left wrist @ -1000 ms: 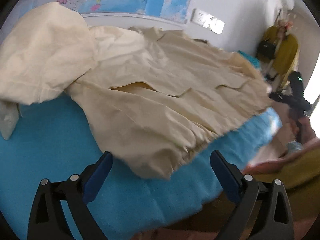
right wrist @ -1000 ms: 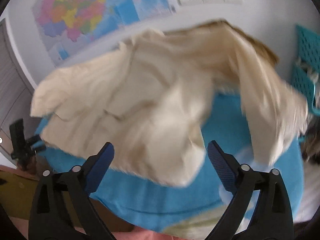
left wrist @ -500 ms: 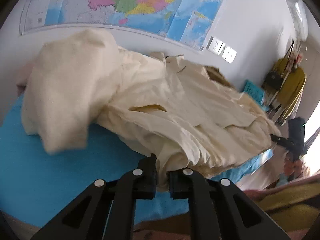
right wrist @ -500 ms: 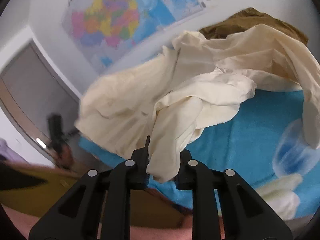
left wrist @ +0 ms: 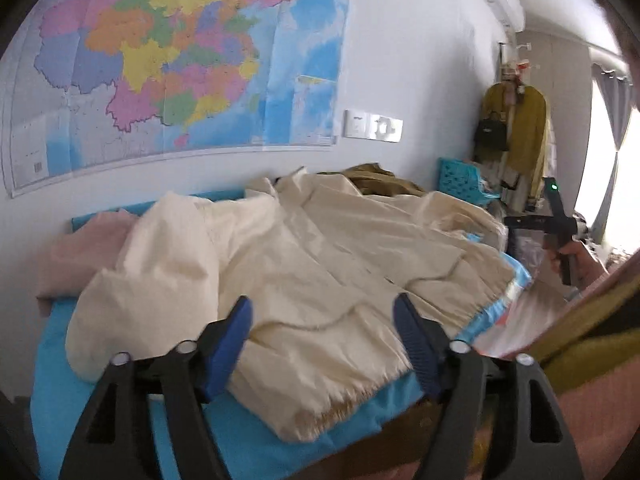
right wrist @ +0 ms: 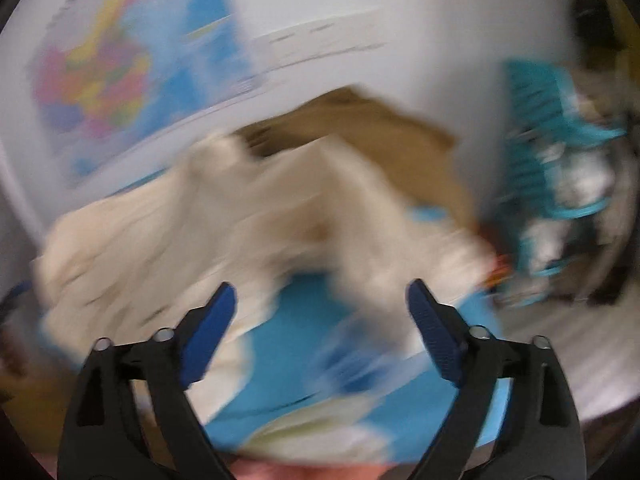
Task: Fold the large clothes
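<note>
I am holding my left gripper with its blue-padded fingers spread apart; its jaws have just been opening, and nothing is sitting between them. The large cream-coloured fabric jacket is lying spread across the bright blue cloth-covered table, just beyond those fingers, its hem nearest to me and its collar toward the wall. One bulky sleeve is lying folded over the jacket's left side. Beyond the jacket's collar a crumpled olive-brown garment is resting against the wall, and left of the jacket a pale pink cloth is lying on the table. Above the jacket a colourful paper map is hanging on the white wall.

My right gripper is standing with its blue fingers wide apart too; its jaws have also just been opening, and they are gripping nothing. This view is badly blurred, yet the jacket is showing beyond the fingers on the table, with a turquoise plastic basket to the jacket's right. In the left wrist view my right hand is holding that gripper off the jacket's right edge.
</note>
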`<control>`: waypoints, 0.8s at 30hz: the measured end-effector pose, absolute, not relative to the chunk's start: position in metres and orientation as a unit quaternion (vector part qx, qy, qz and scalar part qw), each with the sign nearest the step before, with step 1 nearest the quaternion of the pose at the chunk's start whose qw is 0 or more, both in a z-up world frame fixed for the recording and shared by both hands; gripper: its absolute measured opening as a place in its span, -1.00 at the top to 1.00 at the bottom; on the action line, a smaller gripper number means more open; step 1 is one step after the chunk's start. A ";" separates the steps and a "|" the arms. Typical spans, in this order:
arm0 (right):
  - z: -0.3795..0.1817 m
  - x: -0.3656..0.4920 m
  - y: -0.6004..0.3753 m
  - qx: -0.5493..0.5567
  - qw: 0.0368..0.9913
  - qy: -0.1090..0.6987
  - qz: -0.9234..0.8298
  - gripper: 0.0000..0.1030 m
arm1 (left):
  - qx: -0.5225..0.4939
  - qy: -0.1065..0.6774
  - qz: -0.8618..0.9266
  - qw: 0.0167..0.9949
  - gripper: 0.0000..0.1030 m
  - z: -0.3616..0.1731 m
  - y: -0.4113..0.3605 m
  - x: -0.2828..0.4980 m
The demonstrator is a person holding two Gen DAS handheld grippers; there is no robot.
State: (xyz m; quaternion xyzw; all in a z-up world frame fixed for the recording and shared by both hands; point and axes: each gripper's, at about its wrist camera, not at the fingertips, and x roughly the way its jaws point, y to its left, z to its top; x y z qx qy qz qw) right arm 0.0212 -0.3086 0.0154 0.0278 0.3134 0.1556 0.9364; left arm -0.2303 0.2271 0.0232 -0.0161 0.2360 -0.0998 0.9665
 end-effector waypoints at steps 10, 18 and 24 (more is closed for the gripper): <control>-0.012 0.055 -0.283 -0.092 0.933 0.332 0.107 -0.64 | -0.011 0.289 -0.141 0.947 -0.45 0.017 0.176 -0.116; 0.004 0.078 -0.299 -0.062 0.912 0.379 0.144 0.24 | 0.013 0.306 -0.194 0.932 -0.46 0.017 0.135 -0.067; 0.064 0.070 -0.296 -0.030 0.890 0.394 0.225 0.45 | 0.036 0.322 -0.205 0.924 -0.46 0.022 0.118 -0.041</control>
